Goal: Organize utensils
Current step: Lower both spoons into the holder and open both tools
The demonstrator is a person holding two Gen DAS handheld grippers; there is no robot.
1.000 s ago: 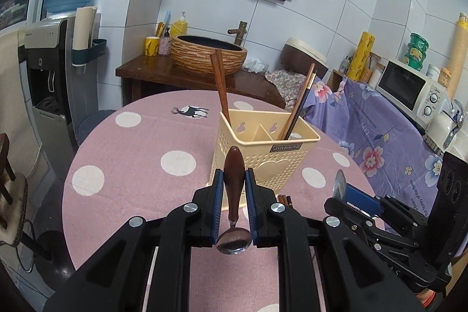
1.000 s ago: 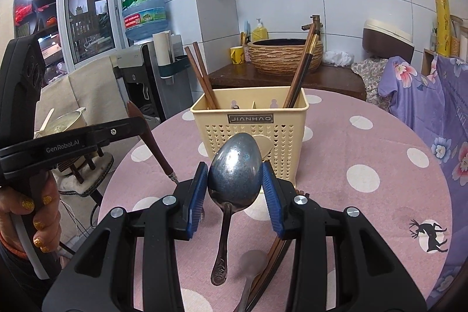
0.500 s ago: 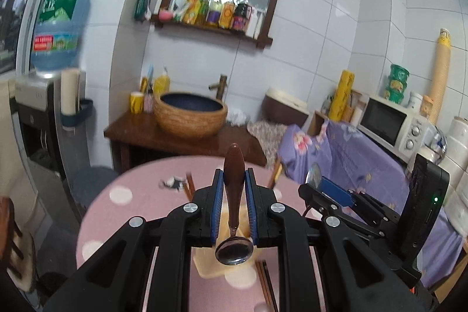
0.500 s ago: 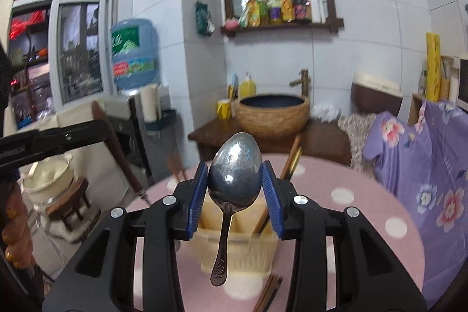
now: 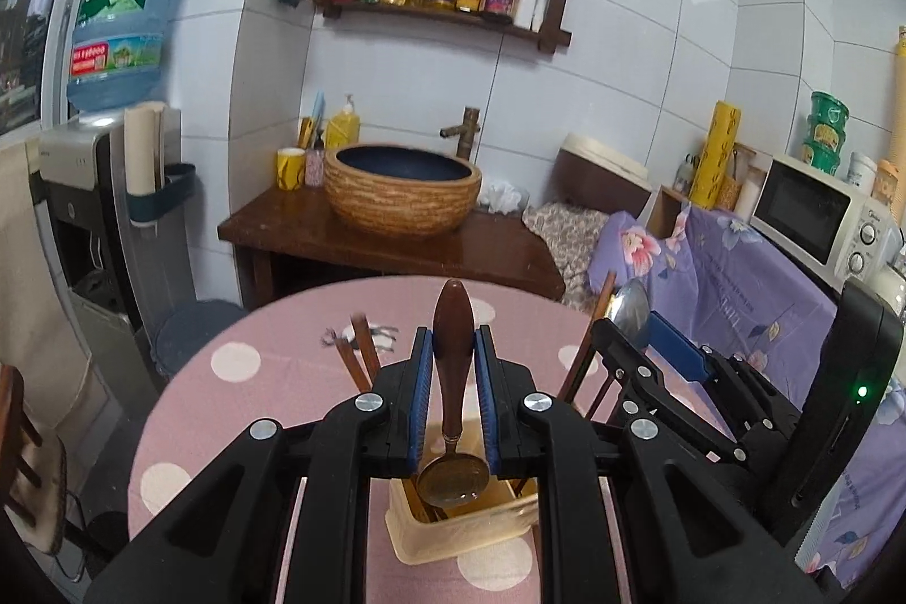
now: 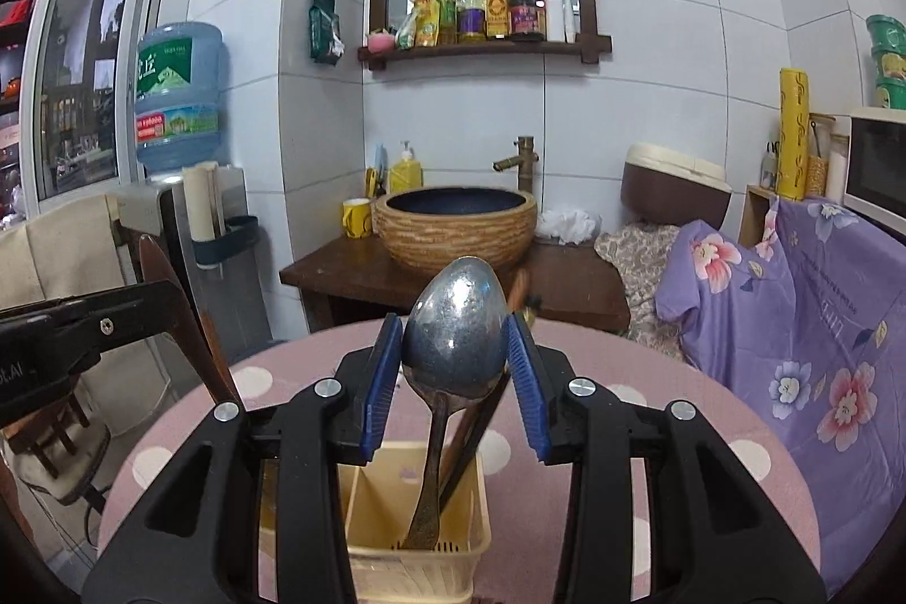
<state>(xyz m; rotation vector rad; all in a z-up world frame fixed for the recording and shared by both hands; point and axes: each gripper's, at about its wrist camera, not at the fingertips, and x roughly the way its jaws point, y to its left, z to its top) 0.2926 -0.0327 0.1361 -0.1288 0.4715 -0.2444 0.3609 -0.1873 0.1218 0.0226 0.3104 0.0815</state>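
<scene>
My left gripper is shut on the brown wooden handle of a small spoon, whose metal bowl hangs down over the cream utensil caddy. My right gripper is shut on the bowl of a large metal spoon; its handle points down into a compartment of the same caddy. Dark chopsticks stand in the caddy. The right gripper with its spoon also shows at the right of the left wrist view; the left gripper's body shows at the left of the right wrist view.
The caddy stands on a round table with a pink polka-dot cloth. Beyond it are a wooden stand with a woven basin, a water dispenser at left, and a purple floral cover under a microwave at right.
Both grippers rose and moved over the caddy, which slid from mid-frame to the bottom of both views. Each kept its spoon; the large spoon's handle now reaches into the caddy.
</scene>
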